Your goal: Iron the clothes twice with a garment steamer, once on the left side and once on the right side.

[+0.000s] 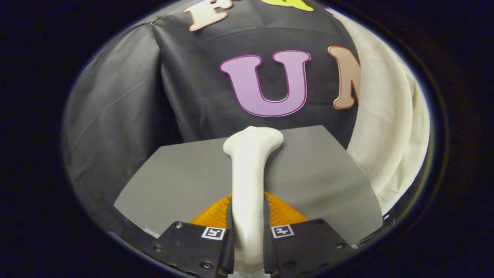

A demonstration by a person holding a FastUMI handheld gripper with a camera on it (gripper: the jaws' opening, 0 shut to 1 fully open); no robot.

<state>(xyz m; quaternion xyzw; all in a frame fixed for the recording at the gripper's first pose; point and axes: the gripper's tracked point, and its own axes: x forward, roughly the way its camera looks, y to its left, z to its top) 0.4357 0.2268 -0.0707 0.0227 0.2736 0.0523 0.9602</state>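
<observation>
A white garment steamer (250, 170) stands between my fingers, its slim handle rising to a wider head above a grey table (185, 181). My gripper (247, 235) is shut on the handle, both fingers pressing its sides. An orange ribbed part (283, 212) of the steamer's base shows behind the fingers. A white garment (389, 116) hangs to the right of the table, beyond the steamer's head, against the black booth wall.
The grey table reaches to the black cloth wall (115, 116) at the back and left. The hanging garment overlaps the table's right edge.
</observation>
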